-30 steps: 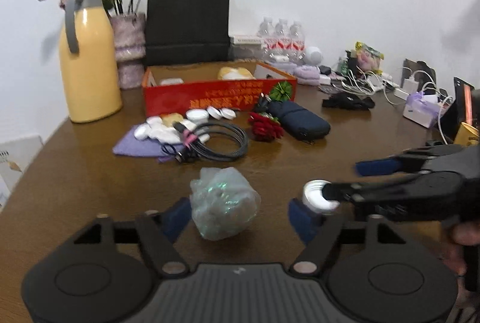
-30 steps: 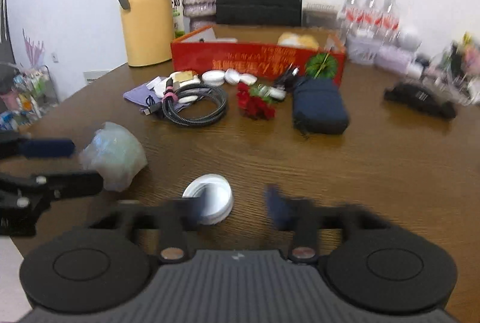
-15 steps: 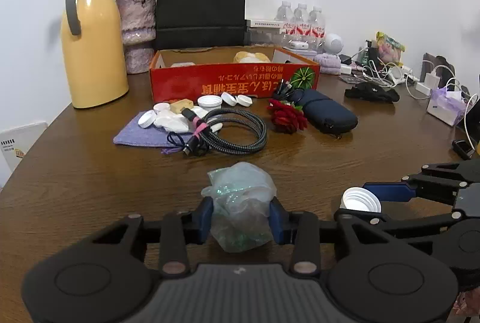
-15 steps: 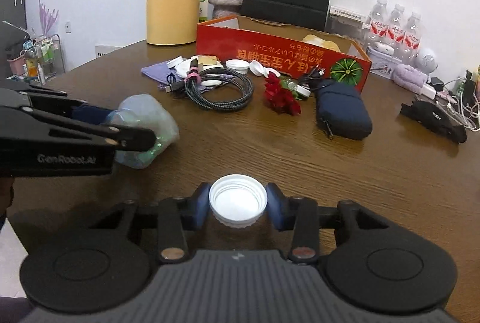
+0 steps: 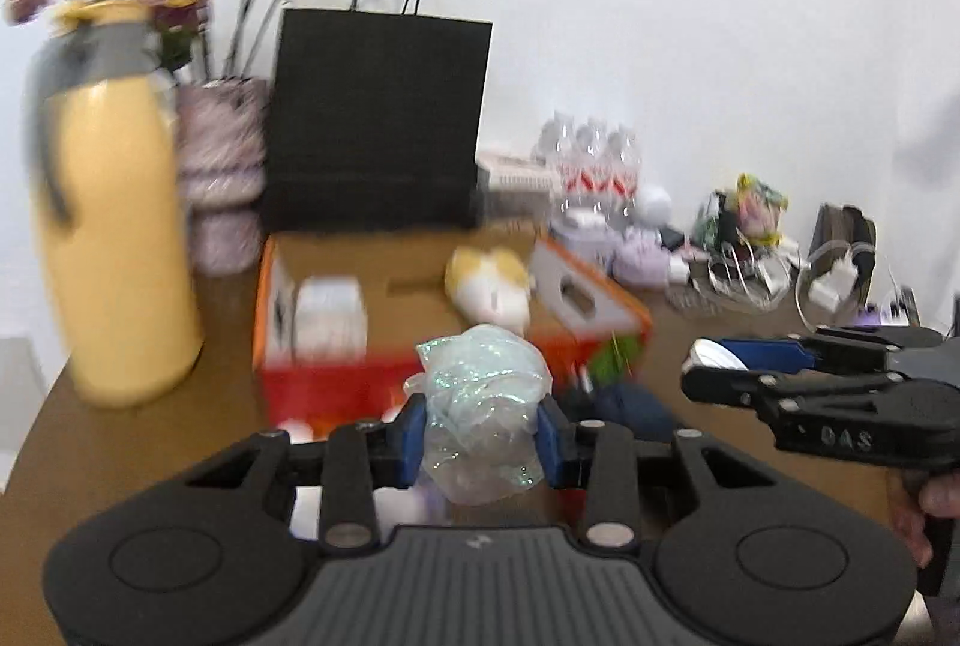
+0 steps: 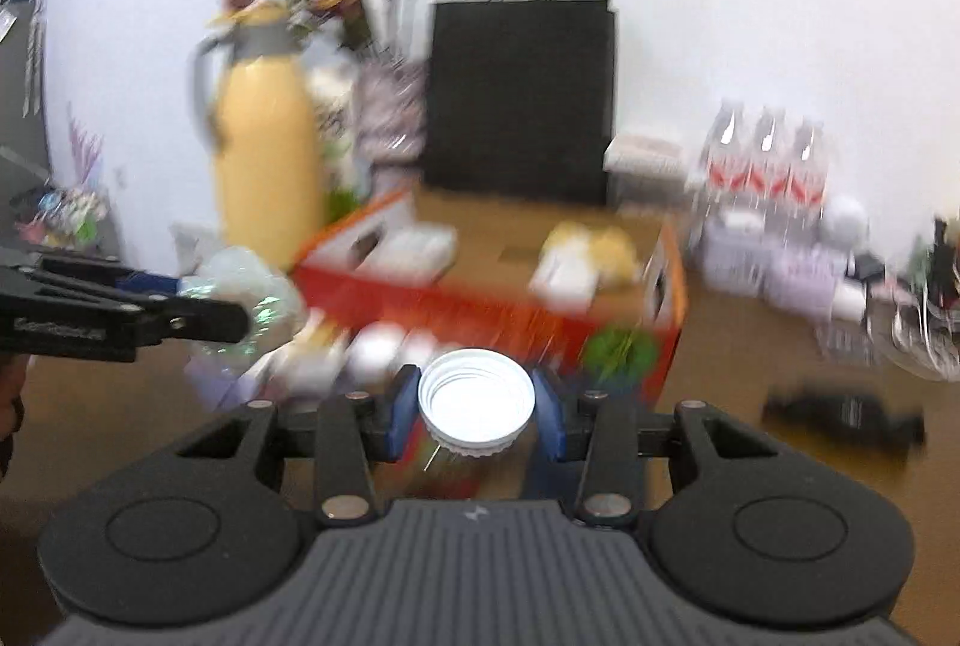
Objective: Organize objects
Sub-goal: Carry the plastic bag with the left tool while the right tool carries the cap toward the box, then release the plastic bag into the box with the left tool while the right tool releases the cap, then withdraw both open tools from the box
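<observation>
My left gripper (image 5: 480, 433) is shut on a crumpled clear plastic bag (image 5: 483, 400), held in the air in front of the red cardboard box (image 5: 336, 382). My right gripper (image 6: 477, 409) is shut on a white jar lid (image 6: 476, 403), also lifted, just before the box's front wall (image 6: 480, 310). In the left wrist view the right gripper (image 5: 708, 367) reaches in from the right, level with the box. In the right wrist view the left gripper (image 6: 222, 313) shows at the left with the bag (image 6: 252, 298). Both views are blurred.
Inside the box lie a white packet (image 5: 330, 316) and a yellow-white item (image 5: 492, 286). Behind stand a yellow thermos (image 5: 114, 250), a vase of dried flowers (image 5: 222, 178), a black paper bag (image 5: 378, 117) and water bottles (image 5: 591, 166). Cables and chargers (image 5: 780, 274) crowd the table's right.
Both grippers closed on their objects, the bag and the lid, then lifted them off the table and carried them toward the red box, which now looms close.
</observation>
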A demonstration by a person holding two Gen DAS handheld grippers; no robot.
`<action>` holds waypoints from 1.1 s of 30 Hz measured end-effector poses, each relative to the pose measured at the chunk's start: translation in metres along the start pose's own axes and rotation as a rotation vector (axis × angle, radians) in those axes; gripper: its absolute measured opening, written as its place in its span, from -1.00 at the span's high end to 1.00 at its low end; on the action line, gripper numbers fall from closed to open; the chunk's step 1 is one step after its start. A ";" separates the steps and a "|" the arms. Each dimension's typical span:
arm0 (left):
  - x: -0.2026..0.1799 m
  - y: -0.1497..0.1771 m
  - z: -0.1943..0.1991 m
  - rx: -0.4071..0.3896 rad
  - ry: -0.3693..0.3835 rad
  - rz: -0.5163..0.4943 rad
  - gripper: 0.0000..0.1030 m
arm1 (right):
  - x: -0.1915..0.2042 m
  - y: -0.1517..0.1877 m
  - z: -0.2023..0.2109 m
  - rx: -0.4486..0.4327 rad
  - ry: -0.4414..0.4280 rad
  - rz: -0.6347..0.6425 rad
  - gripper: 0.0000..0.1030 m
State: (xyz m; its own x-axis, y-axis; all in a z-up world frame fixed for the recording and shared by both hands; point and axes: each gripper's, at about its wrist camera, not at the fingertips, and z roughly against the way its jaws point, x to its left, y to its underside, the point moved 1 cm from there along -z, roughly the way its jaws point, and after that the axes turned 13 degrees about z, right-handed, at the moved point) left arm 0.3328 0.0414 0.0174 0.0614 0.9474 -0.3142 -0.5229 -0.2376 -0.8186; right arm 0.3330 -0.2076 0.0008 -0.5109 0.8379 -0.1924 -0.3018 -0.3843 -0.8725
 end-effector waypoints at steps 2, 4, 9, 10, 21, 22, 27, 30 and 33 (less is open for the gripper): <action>0.004 -0.036 -0.040 0.026 -0.002 0.012 0.31 | -0.028 -0.030 -0.036 0.002 -0.002 -0.025 0.21; 0.011 -0.065 -0.083 0.061 -0.027 0.044 0.31 | -0.050 -0.060 -0.080 0.025 -0.020 -0.052 0.21; 0.028 -0.106 -0.192 0.176 -0.089 0.083 0.29 | -0.072 -0.107 -0.201 0.139 -0.077 -0.126 0.20; 0.033 -0.108 -0.210 0.176 -0.125 0.095 0.22 | -0.071 -0.110 -0.219 0.158 -0.075 -0.146 0.19; 0.061 -0.112 -0.218 0.115 -0.204 0.078 -0.72 | -0.084 -0.095 -0.281 0.152 -0.064 -0.297 -0.50; 0.060 -0.114 -0.209 0.114 -0.225 0.080 -0.72 | -0.086 -0.097 -0.273 0.139 -0.059 -0.297 -0.56; 0.046 -0.114 -0.141 0.076 -0.247 0.053 -0.72 | -0.086 -0.113 -0.215 0.092 -0.053 -0.213 -0.73; 0.033 -0.097 -0.079 0.024 -0.201 0.005 -0.77 | -0.086 -0.107 -0.155 0.011 -0.140 -0.308 -0.90; 0.023 -0.065 -0.014 -0.033 -0.174 -0.033 -0.85 | -0.069 -0.093 -0.087 -0.069 -0.193 -0.320 -1.00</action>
State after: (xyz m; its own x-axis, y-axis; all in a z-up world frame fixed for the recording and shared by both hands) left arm 0.3801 0.0753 0.0569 -0.0714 0.9768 -0.2018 -0.4950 -0.2104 -0.8430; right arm 0.4668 -0.1962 0.0560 -0.5440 0.8201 0.1774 -0.4192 -0.0825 -0.9041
